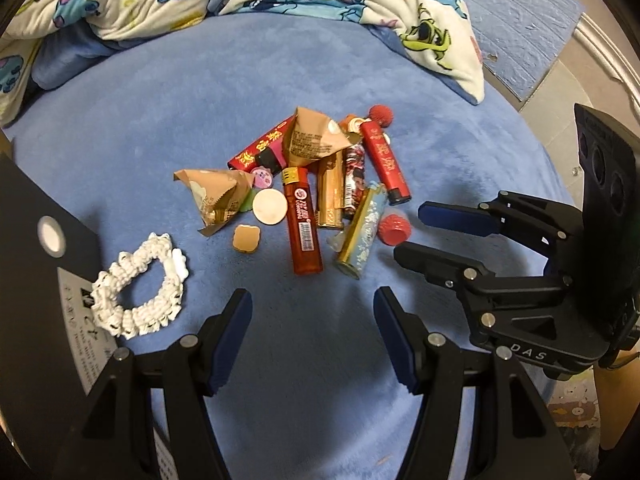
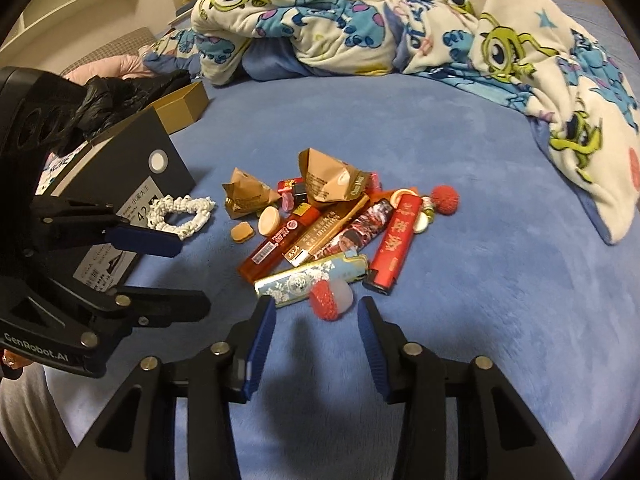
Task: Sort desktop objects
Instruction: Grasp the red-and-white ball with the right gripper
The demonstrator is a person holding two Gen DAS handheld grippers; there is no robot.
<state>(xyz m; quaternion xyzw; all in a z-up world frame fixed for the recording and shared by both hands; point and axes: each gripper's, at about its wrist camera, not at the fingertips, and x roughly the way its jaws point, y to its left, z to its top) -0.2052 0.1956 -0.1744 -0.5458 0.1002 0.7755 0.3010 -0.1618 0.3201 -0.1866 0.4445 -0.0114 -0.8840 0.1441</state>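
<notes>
A pile of small items lies on the blue blanket (image 1: 160, 160): several lighters, among them a clear red lighter (image 1: 304, 232) and a blue floral lighter (image 2: 312, 280), brown candy wrappers (image 1: 316, 136), and small discs. A white scrunchie (image 1: 138, 292) lies to the pile's left. My left gripper (image 1: 314, 296) hangs open over bare blanket just short of the pile, with nothing between its fingers. My right gripper (image 2: 315, 305) is open, and a red textured ball with a pale half (image 2: 330, 300) sits at its fingertips without the pads pressing on it.
A black shoebox (image 2: 160, 148) with a white label stands left of the pile, a gold box (image 2: 184, 100) behind it. A crumpled cartoon-print blanket (image 2: 360, 20) lies along the far side. A second red ball (image 2: 444, 200) rests at the pile's far right.
</notes>
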